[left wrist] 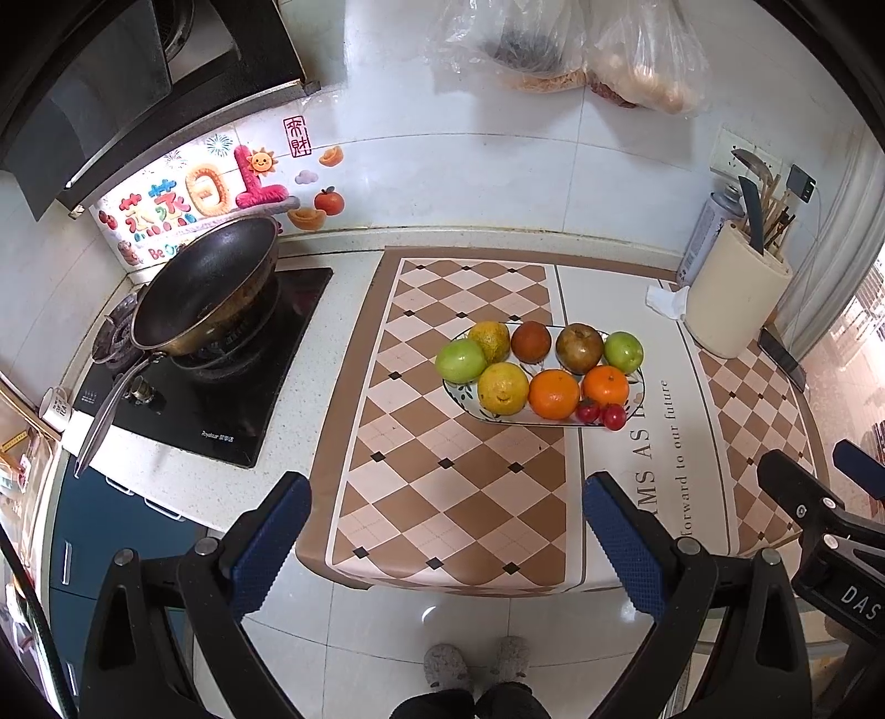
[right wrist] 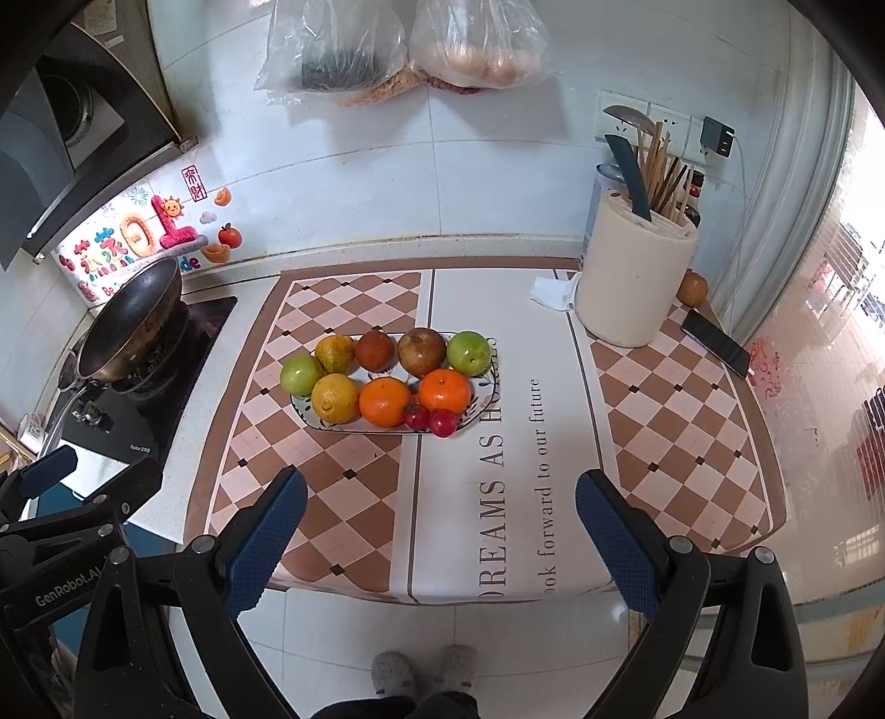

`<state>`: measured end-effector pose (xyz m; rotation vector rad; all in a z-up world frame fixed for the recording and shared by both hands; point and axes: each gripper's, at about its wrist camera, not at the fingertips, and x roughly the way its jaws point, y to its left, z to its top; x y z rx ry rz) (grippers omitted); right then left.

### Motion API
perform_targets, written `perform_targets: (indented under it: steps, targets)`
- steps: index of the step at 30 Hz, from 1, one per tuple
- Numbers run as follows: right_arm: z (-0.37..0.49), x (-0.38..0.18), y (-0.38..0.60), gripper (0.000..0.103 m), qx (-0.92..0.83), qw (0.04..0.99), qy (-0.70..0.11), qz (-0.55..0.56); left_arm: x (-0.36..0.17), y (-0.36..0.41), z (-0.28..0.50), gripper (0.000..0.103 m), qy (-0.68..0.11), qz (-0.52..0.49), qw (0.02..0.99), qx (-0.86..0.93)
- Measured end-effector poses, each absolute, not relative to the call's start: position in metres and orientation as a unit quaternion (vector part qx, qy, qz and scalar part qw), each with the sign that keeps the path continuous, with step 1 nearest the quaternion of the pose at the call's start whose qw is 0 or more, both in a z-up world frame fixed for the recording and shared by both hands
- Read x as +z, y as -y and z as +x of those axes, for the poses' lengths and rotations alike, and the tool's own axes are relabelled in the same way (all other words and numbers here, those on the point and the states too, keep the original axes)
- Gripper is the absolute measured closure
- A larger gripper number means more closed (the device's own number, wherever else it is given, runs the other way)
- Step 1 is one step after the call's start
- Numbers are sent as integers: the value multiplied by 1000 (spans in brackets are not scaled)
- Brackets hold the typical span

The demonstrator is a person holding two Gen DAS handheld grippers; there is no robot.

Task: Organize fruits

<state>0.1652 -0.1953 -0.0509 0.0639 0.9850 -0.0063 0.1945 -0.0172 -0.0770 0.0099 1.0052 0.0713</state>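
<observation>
An oval patterned plate (left wrist: 459,394) (right wrist: 301,408) sits on the checkered mat and holds several fruits: two green apples (left wrist: 460,360) (right wrist: 301,374), two oranges (left wrist: 553,394) (right wrist: 385,401), yellowish citrus (left wrist: 503,388) (right wrist: 334,398), brownish fruits (left wrist: 579,347) (right wrist: 421,351) and two small red ones (left wrist: 602,413) (right wrist: 431,421). My left gripper (left wrist: 445,498) is open and empty, held back over the counter's front edge. My right gripper (right wrist: 440,498) is open and empty too, beside it. One more brown fruit (right wrist: 692,288) lies behind the holder.
A black wok (left wrist: 207,290) (right wrist: 130,321) sits on the stove at left. A cream utensil holder (left wrist: 738,293) (right wrist: 636,276) stands at back right, with a phone (right wrist: 716,334) and crumpled tissue (right wrist: 553,293) near it. Plastic bags (right wrist: 404,50) hang on the wall.
</observation>
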Motion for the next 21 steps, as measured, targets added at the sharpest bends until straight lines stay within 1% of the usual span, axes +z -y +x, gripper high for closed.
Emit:
perform_targets:
  steps: [21]
  targets:
    - [166, -49, 207, 3, -1, 879, -476, 27, -69, 19, 193, 2, -472, 0, 880, 48]
